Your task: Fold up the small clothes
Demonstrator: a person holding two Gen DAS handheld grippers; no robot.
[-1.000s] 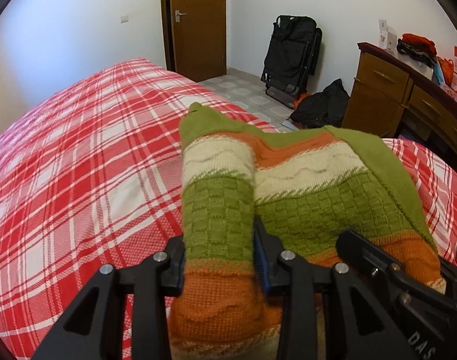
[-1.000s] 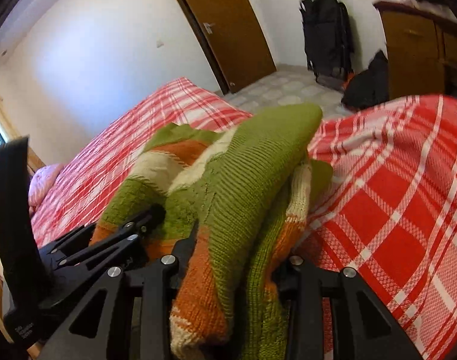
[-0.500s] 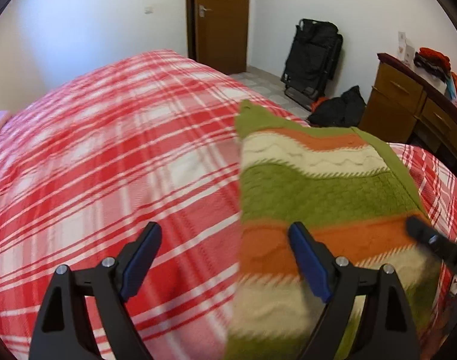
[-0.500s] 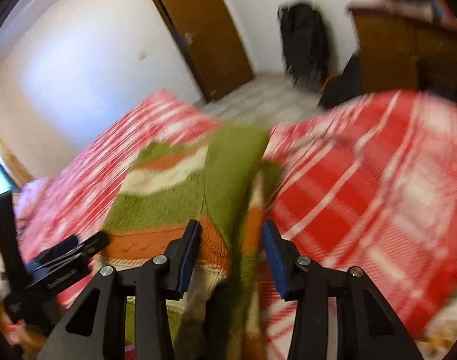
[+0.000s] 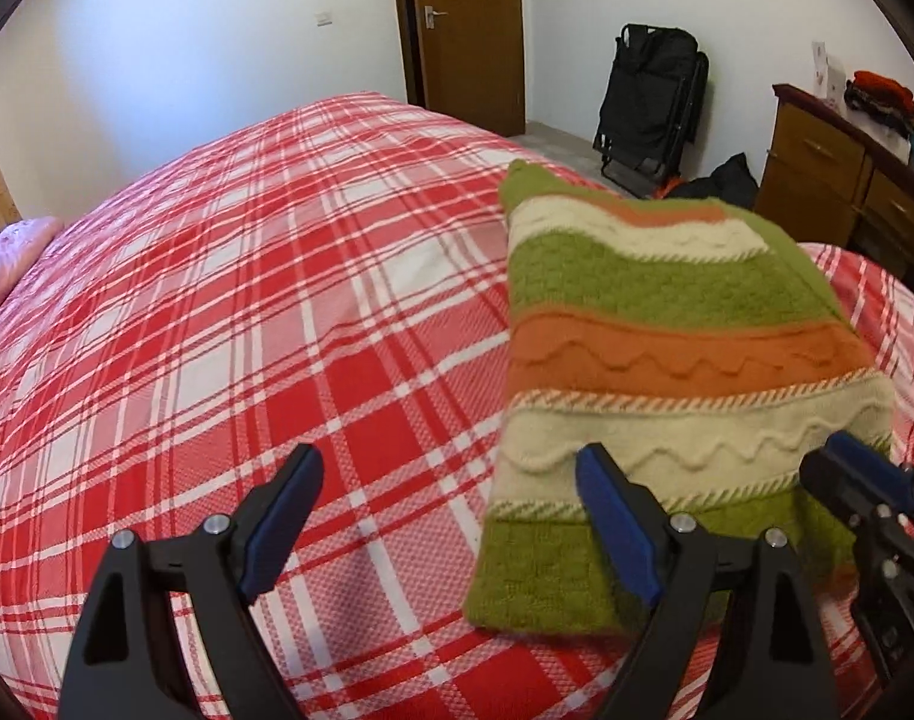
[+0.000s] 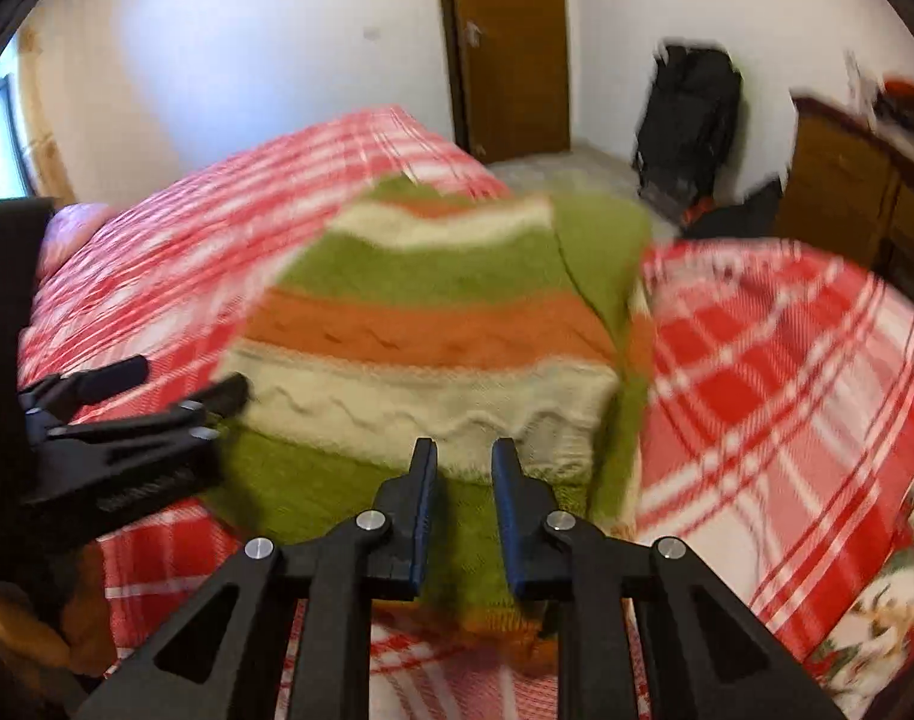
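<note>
Lying folded into a flat striped rectangle near the bed's (image 5: 229, 312) foot edge, sweater (image 5: 667, 348) released — left tongs (image 5: 451, 516) spread wide, right tongs (image 6: 464, 498) narrowly parted, both empty — fold apparently finished, perhaps only tidying left.

One folded knitted sweater striped green, orange and cream (image 5: 667, 348), one bed covered in red-and-white plaid (image 5: 247, 312), one brown wooden door (image 5: 466, 30), one black folded chair (image 5: 649, 102), one brown wooden dresser (image 5: 817, 180) and two black tools with blue pads, the left tool (image 5: 445, 516) and the right tool (image 6: 463, 480), are counted.
</note>
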